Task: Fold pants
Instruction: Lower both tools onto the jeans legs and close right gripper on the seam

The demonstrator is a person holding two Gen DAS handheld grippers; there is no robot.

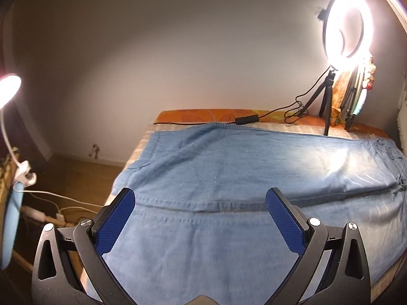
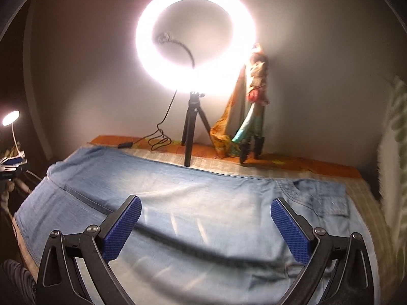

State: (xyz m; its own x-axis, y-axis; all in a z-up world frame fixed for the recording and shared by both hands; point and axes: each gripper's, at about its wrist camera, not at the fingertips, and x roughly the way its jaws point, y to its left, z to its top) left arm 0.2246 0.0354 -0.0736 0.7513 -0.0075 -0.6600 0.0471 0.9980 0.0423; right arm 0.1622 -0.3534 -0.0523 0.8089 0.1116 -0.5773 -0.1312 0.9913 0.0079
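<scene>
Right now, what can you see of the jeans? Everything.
The jeans are light blue denim, faded, spread flat across a striped bed cover. One leg lies over the other, with a dark seam line between them. The waist and a back pocket are at the right, the hems at the left. A ring light's tripod foot stands at their far edge. Both tongs hover open above, holding nothing.

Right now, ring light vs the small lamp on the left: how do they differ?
The ring light is a large glowing hoop with an open middle; the small lamp is a solid bright disc. The ring light stands on a black tripod at the far side of the bed, behind the jeans; the small lamp sits off the bed on a white curved neck. Both are switched on.
</scene>
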